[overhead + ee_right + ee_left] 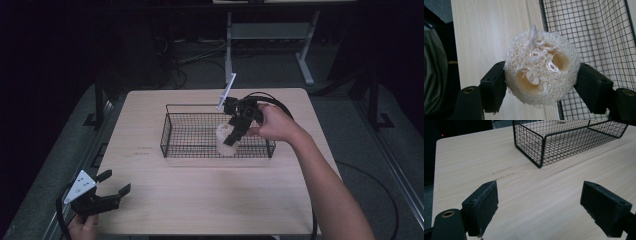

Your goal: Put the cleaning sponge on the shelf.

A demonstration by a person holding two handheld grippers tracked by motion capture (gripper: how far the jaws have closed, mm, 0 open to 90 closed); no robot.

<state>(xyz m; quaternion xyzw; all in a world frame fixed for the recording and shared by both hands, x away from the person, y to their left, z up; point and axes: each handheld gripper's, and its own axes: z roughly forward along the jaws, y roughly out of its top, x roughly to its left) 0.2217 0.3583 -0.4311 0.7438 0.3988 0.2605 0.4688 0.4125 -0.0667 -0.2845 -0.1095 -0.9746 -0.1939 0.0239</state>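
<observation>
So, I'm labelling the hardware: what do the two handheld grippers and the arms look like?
Both grippers are black. The left gripper carries a grey three-cornered plate with dark dots; its flat pads look rough. A black cable loops from the right gripper. The right forearm is bare, no sleeve.

A lab or test room, dimly lit: a bare pale wooden table [210, 195] stands on grey floor, loose black cables [197, 57] snake across it at twelve o'clock, and a white metal bench frame [270, 35] stands at one o'clock.

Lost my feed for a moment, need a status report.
Right gripper shut on loofah sponge, over near wall of wire basket. Left gripper open, empty, low over table. Nothing in the way.
</observation>
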